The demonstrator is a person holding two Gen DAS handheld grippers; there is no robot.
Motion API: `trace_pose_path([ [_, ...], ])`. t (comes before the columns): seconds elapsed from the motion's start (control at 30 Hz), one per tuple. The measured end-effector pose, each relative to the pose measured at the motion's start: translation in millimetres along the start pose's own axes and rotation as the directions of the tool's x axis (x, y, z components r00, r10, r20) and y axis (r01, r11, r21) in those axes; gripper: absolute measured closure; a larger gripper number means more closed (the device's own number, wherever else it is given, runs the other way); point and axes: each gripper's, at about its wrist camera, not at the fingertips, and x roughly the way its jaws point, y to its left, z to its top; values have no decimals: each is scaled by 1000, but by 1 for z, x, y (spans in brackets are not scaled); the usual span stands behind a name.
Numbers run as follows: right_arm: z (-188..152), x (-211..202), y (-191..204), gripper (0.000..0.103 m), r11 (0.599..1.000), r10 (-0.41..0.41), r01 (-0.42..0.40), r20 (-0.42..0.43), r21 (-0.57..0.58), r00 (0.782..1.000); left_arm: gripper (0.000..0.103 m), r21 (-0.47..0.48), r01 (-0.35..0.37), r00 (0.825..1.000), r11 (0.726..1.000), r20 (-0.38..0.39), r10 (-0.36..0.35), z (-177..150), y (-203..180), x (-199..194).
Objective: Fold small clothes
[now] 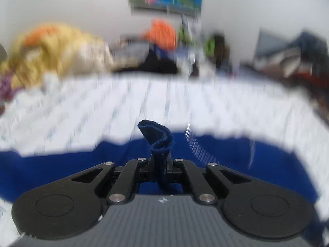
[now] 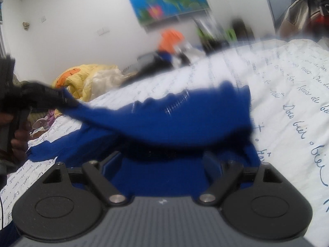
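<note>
Left gripper [image 1: 160,164] jaws clamped on blue garment [image 2: 185,111] hem, right gripper [image 2: 162,160] jaws spread, empty, printed bedsheet [image 2: 287,94] beneath

blue garment [image 1: 61,164] – soft matt knit cloth; left claw [image 1: 160,164] – matt black plastic.

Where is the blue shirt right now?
The blue shirt is lifted above the white bedsheet; in the right wrist view, the left tool pinches its edge at far left.
</note>
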Motion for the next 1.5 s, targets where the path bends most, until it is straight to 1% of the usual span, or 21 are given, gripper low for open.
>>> trace_pose_path([
  [0.1,1,2,2,17,1000,5,-5,-12,-5,1000,74,47,-90,986,995,-135,96,-27,10,22],
  [0.17,2,-1,1,17,1000,22,-22,-9,-2,1000,42,33,-137,988,990,-68,139,-35,19,4],
  [0.23,14,-13,-1,17,999,54,-54,28,-3,998,26,-9,-137,988,990,67,138,-38,26,-25],
  [0.3,41,-23,-5,15,996,85,-87,103,12,991,26,0,-73,989,997,131,72,-35,23,-40],
  [0.37,72,-14,-9,5,995,92,-97,127,38,988,26,56,-25,991,998,130,18,-34,7,-37],
  [0.43,94,20,-7,3,996,86,-86,54,4,995,27,80,20,997,997,72,-26,-40,-6,-13],
  [0.5,103,69,-9,3,998,51,-53,-86,-19,995,33,72,44,999,996,-30,-42,-43,-9,18],
  [0.53,102,90,-11,3,999,15,-20,-147,-33,989,31,73,29,998,997,-59,-25,-48,-8,31],
  [0.6,87,120,-21,3,991,-115,96,-244,-89,963,21,122,13,1000,992,2,-13,-59,-6,32],
  [0.67,64,114,-26,3,978,-124,95,-150,-184,981,19,102,41,999,994,2,-42,-59,7,34],
  [0.8,57,113,-25,3,977,-131,105,-137,-184,982,18,121,57,998,991,7,-58,-56,5,30],
  [0.83,56,115,-20,3,970,-151,119,-141,-212,978,17,111,45,999,993,21,-47,-58,6,22],
  [0.93,54,117,-12,3,960,-174,136,-142,-244,974,0,31,-5,993,1000,115,1,-61,34,-12],
  [1.07,60,108,-16,3,967,-156,123,-138,-223,978,0,-176,-56,983,983,164,86,-66,115,-51],
  [1.13,60,109,-16,3,965,-160,126,-138,-230,977,0,-310,-84,978,947,156,138,-69,166,-62],
  [1.2,60,109,-15,3,964,-164,128,-138,-234,977,0,-445,-129,973,886,115,199,-70,214,-63],
  [1.27,60,109,-16,3,965,-160,126,-137,-229,978,0,-615,-140,969,776,76,235,-75,268,-62],
  [1.37,60,109,-16,3,967,-156,124,-135,-223,978,1,-826,-57,980,561,61,189,-88,331,-57],
  [1.4,60,109,-16,3,967,-157,124,-135,-224,978,3,-853,-10,980,522,94,173,-91,342,-56],
  [1.43,60,110,-16,3,966,-157,124,-135,-225,978,6,-863,4,979,506,108,175,-91,349,-56],
  [1.5,60,109,-16,3,967,-156,123,-135,-222,979,15,-852,-8,978,523,102,181,-83,354,-51],
])
